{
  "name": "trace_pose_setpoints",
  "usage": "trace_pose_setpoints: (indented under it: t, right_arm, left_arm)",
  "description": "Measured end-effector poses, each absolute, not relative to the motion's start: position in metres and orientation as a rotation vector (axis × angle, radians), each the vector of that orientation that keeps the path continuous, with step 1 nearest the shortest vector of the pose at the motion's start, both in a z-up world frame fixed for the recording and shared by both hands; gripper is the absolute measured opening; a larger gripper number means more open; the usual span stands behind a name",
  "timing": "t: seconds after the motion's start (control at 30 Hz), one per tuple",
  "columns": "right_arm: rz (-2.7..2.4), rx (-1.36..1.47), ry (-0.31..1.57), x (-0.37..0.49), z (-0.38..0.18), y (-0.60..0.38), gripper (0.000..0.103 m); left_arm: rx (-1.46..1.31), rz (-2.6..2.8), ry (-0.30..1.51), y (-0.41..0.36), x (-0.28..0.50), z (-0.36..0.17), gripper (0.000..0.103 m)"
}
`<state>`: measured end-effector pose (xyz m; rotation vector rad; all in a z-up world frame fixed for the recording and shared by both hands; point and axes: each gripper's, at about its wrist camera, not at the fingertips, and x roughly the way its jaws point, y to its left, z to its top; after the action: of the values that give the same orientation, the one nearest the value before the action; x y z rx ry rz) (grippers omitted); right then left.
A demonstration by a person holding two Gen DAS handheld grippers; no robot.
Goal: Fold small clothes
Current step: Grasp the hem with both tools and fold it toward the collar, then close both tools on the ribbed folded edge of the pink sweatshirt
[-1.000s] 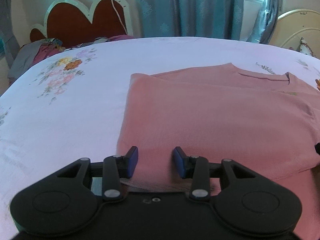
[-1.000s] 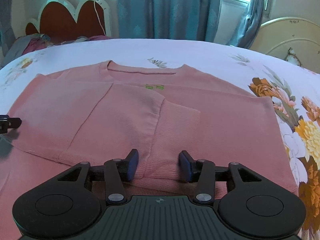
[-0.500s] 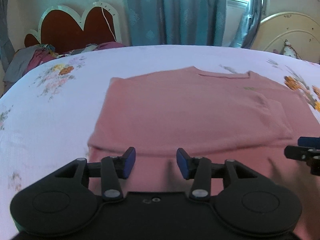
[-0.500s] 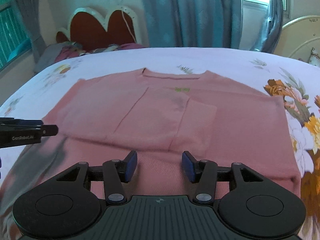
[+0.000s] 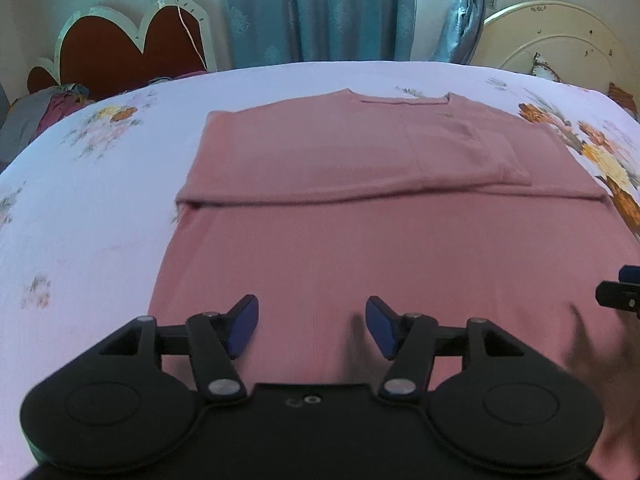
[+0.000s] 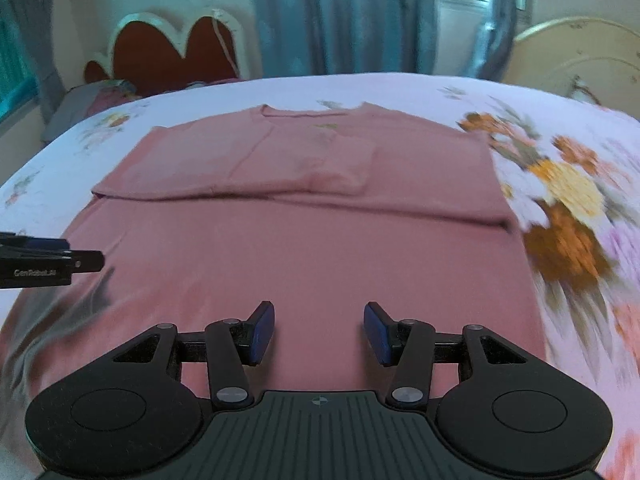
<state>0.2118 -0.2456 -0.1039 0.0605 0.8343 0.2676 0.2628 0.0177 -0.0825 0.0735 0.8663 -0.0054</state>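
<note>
A pink knit top (image 5: 360, 208) (image 6: 304, 236) lies flat on the bed, neckline far from me, both sleeves folded in across the chest with their cuffs ending along a crosswise edge. My left gripper (image 5: 312, 326) hovers over the near hem part, its jaws opening, nothing between the blue pads. My right gripper (image 6: 319, 332) hangs over the same lower part further right, open and empty. Each gripper's tip shows at the other view's edge: the right one (image 5: 620, 294), the left one (image 6: 48, 262).
A white bedsheet with flower prints (image 5: 80, 200) (image 6: 568, 208) surrounds the top. Behind the bed stand a red heart-shaped headboard (image 5: 120, 44), blue curtains (image 5: 320, 8) and a cream round headboard (image 5: 560, 40). A heap of clothes (image 5: 36, 116) lies at the far left.
Both grippers have drawn back toward me from the folded sleeves, so more of the top's lower part shows. The left jaws stand wider than before.
</note>
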Motion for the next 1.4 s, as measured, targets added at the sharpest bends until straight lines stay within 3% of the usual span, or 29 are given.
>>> trace_pose_setpoints:
  t: [0.3,0.37,0.4,0.43,0.9,1.37,1.4]
  right_arm:
    - [0.198,0.056,0.834,0.156,-0.097,-0.243,0.051]
    - [0.18,0.052,0.831,0.144,-0.096,-0.245,0.065]
    - [0.171,0.047,0.823,0.139,-0.095,-0.245,0.079]
    - [0.164,0.04,0.813,0.133,-0.094,-0.246,0.08]
    - [0.028,0.0,0.858,0.089,-0.107,-0.276,0.08]
    - [-0.024,0.146,0.932,0.069,-0.125,-0.307,0.079]
    - [-0.023,0.151,0.933,0.069,-0.124,-0.307,0.075]
  left_arm:
    - [0.066,-0.018,0.859,0.043,0.205,-0.082,0.061]
    - [0.067,-0.013,0.858,0.05,0.194,-0.082,0.061]
    - [0.067,-0.01,0.859,0.054,0.189,-0.082,0.061]
    - [0.065,-0.005,0.86,0.058,0.183,-0.082,0.061]
    - [-0.02,0.084,0.878,0.11,0.13,-0.084,0.061]
    - [-0.089,0.049,0.918,0.115,0.119,-0.096,0.057]
    - [-0.1,0.044,0.923,0.116,0.117,-0.096,0.057]
